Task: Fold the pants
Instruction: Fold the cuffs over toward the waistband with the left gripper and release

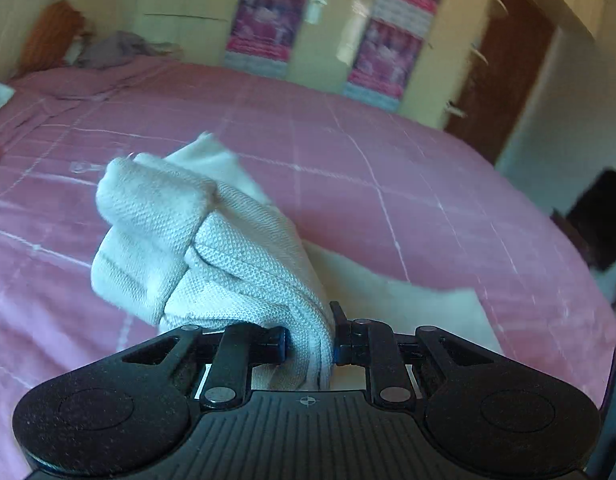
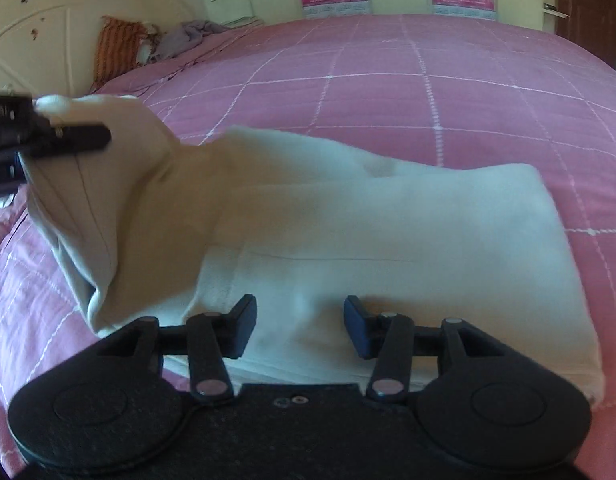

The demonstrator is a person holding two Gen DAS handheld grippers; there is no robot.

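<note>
The white knit pants point(image 2: 388, 232) lie partly folded on the pink bed. My left gripper point(image 1: 310, 344) is shut on a bunched end of the pants point(image 1: 212, 248) and holds it lifted above the bed. The left gripper also shows at the left edge of the right wrist view point(image 2: 48, 136), with the cloth hanging from it. My right gripper point(image 2: 300, 326) is open and empty, low over the near edge of the flat folded part.
The pink checked bedspread point(image 2: 428, 80) fills both views. An orange striped pillow point(image 2: 116, 48) and a grey garment point(image 2: 188, 34) lie by the headboard at far left. Posters point(image 1: 264, 24) hang on the yellow wall; a brown door point(image 1: 504, 64) stands at right.
</note>
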